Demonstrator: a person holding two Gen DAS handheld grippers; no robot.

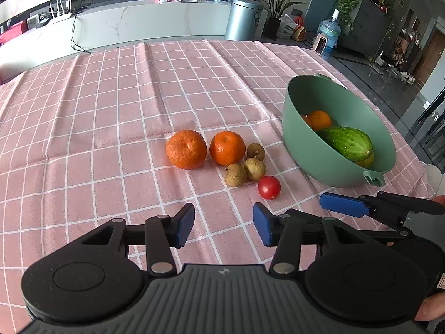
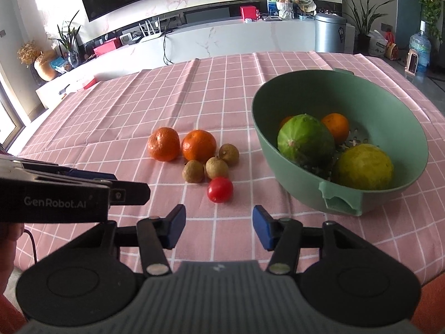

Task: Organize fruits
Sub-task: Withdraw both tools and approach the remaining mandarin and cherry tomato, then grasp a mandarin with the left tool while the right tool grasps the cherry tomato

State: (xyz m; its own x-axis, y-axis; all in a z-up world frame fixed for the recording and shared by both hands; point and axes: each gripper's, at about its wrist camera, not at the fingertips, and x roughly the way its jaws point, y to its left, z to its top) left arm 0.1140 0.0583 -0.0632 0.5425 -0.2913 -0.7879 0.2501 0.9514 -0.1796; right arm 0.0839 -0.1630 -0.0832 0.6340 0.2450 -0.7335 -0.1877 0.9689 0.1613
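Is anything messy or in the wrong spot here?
Yes: some fruit is not in the green bowl yet. Two oranges, three small brown fruits and a red tomato sit loose on the pink cloth. Nothing looks spilled or broken.

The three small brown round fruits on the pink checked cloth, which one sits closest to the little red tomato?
The right-hand brown fruit of the near pair, almost touching the red tomato; its neighbour sits further left, the third behind.

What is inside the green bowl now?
In the bowl: a green melon, a yellow fruit, an orange. Another orange fruit is mostly covered behind the melon.
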